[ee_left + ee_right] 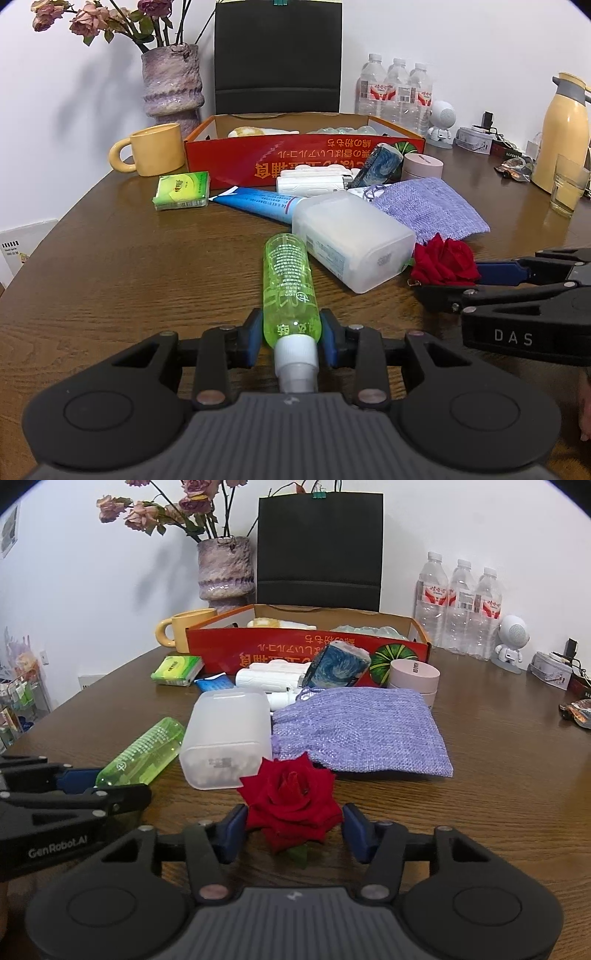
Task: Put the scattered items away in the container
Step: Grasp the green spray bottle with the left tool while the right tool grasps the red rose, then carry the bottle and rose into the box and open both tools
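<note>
My left gripper [290,321] is shut on a green spray bottle [286,273] near its white cap; the bottle lies on the wooden table [129,280] pointing away from me. A red rose [291,797] lies between the blue pads of my right gripper [295,821], which touch its petals on both sides. The red cardboard box [229,157] stands open at the back with a few things inside. Before it lie a frosted plastic case [225,734], a purple cloth pouch [362,727], a blue tube [258,205], a green tissue pack [183,190], a white device [314,181], a painted case [338,666] and a pink jar [415,674].
A yellow mug [155,153] and a vase of dried flowers [171,88] stand left of the box, a black bag [277,59] behind it. Water bottles [458,605], a small robot figure [511,638], a yellow flask [563,129] and a glass [569,184] crowd the right.
</note>
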A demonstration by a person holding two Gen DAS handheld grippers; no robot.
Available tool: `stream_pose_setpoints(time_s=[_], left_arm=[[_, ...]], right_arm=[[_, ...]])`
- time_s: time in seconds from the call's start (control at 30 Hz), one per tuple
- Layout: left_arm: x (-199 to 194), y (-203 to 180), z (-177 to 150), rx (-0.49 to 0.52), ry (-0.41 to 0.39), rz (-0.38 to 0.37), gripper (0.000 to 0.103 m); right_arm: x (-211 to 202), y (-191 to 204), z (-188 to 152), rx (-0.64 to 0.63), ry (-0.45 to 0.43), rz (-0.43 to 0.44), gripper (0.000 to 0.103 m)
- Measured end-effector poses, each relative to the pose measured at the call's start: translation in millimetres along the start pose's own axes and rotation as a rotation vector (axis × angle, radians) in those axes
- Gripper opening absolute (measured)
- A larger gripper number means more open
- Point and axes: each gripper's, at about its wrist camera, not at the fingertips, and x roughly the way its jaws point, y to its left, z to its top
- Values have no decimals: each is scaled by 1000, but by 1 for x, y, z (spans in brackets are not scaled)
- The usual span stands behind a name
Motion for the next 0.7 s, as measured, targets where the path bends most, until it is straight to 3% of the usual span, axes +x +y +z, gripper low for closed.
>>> stream_pose_setpoints(time_s=[0.13,0.3,0.57,0.7], left_arm=[[-5,0,-1,-1,4,7,32],[-25,10,11,-42,-42,-43,32],[-35,27,60,-72,-134,-100,31],[-26,33,99,-55,-173,-83,31]], right_arm=[[-6,0,-3,4,-17,17,41],[-16,0,-5,-18,-51,18,41],[-46,-4,14,-32,-132,31,41],[-61,-11,45,-56,-185,40,41]])
